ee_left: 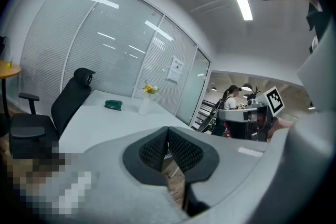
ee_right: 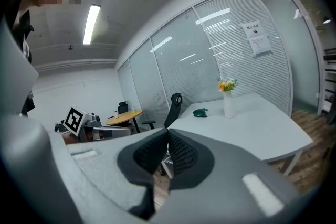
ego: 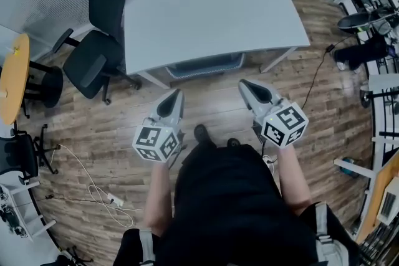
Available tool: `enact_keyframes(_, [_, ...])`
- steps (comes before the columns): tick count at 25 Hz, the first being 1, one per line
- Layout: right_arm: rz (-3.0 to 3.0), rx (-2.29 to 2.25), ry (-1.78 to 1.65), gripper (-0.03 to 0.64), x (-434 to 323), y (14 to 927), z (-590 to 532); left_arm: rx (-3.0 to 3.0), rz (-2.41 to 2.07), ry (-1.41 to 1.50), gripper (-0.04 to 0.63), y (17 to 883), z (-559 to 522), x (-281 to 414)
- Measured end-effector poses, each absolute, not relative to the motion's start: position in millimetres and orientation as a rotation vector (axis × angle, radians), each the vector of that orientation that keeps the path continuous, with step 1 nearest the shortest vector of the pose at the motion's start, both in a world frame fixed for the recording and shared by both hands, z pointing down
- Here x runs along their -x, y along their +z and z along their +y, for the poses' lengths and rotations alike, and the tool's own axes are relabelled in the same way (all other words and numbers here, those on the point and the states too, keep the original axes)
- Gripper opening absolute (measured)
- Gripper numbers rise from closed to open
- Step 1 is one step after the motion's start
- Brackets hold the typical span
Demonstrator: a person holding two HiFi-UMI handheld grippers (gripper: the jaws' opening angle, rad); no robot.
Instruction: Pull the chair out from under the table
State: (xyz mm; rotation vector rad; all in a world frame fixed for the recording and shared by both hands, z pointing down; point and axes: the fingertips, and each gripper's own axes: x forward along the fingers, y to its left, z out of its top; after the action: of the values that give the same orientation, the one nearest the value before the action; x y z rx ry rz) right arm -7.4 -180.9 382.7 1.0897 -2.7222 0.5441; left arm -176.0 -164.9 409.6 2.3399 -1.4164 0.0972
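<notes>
Office meeting room: white table [ego: 212, 15], black swivel chair [ego: 96, 40], glass partitions with blinds [ee_left: 105, 55].

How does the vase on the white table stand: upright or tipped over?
Upright: in the right gripper view the vase stands on its base on the table, flowers on top.

Head view: from above the person [ego: 237, 209], steeply down onto the table [ego: 206, 15] and floor [ego: 93, 152]. Both gripper views: low, near level, along their jaws, facing the table's near edge; shared: table, vase [ee_right: 228, 104], chair [ee_right: 174, 108].
</notes>
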Motion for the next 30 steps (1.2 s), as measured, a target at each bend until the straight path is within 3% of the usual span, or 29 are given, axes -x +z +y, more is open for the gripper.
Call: enact_keyframes(30, [-2.611, -0.956, 0.554, 0.003, 30, 427, -210, -2.329, -1.336, 0.268, 0.011, 451, -203, 180])
